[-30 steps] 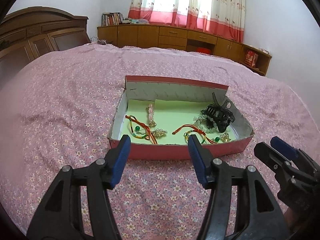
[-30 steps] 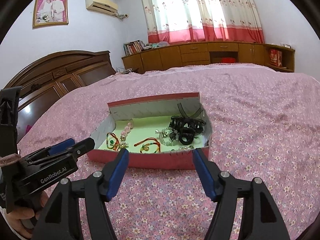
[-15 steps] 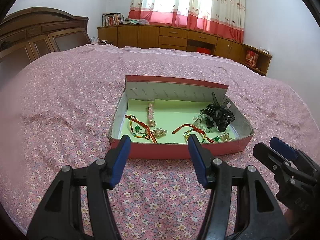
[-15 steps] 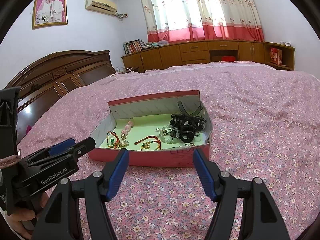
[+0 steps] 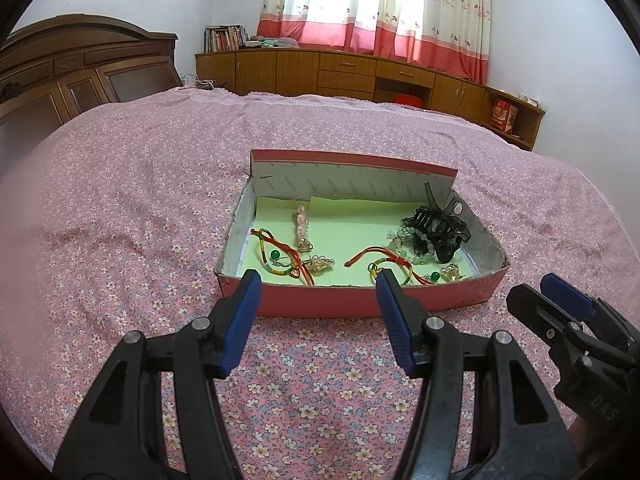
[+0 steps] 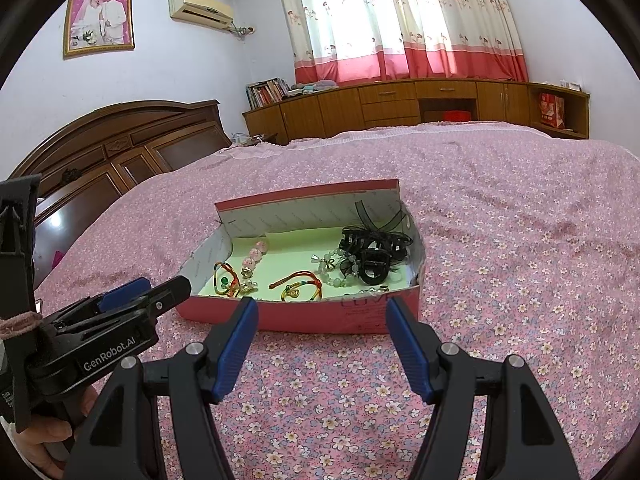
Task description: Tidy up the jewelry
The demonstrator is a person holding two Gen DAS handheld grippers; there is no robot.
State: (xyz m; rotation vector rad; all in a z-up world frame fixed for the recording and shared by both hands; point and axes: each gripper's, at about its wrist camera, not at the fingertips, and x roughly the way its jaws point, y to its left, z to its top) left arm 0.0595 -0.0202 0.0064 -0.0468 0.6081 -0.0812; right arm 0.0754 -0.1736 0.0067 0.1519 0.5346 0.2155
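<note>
A shallow red box (image 5: 352,300) (image 6: 304,316) with a green lining lies on the bed. In it are two red-cord bracelets (image 5: 280,258) (image 5: 386,262), a pink bead strand (image 5: 301,222), a pale green bead bracelet (image 6: 334,268) and black hair clips (image 5: 438,226) (image 6: 374,252). My left gripper (image 5: 318,280) is open and empty just before the box's near wall. My right gripper (image 6: 318,304) is open and empty, also just before the box. Each gripper shows in the other's view: right (image 5: 548,292), left (image 6: 152,292).
The bed has a pink floral cover (image 5: 120,200). A dark wooden headboard (image 6: 100,152) stands at the left. Wooden cabinets (image 5: 340,72) and a curtained window run along the far wall.
Both grippers have drawn slightly back from the box, which looks a little farther off. Both stay open and empty.
</note>
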